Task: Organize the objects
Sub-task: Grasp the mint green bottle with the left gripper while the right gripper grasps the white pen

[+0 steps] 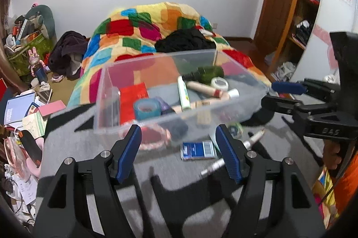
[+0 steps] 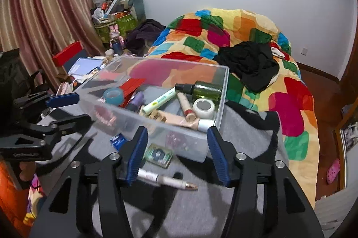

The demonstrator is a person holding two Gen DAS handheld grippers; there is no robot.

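A clear plastic bin (image 1: 156, 119) (image 2: 154, 126) stands on a grey cloth surface (image 1: 156, 173) and holds a green bottle (image 2: 207, 89), tape rolls, tubes and a red card. In front of it lie a white pen (image 2: 166, 181) (image 1: 250, 142), a blue card (image 1: 198, 150) (image 2: 118, 140), a small green packet (image 2: 158, 154) and a pink bead ring (image 1: 154, 137). My left gripper (image 1: 179, 139) is open and empty just before the bin. My right gripper (image 2: 177, 142) is open and empty above the pen and packet; it also shows in the left wrist view (image 1: 271, 93).
A bed with a bright patchwork quilt (image 2: 246, 36) and black clothes (image 2: 248, 63) lies behind the bin. Books and clutter (image 1: 24, 112) crowd the left side. A wooden shelf (image 1: 299, 3) stands at the right, curtains (image 2: 40, 14) at the left.
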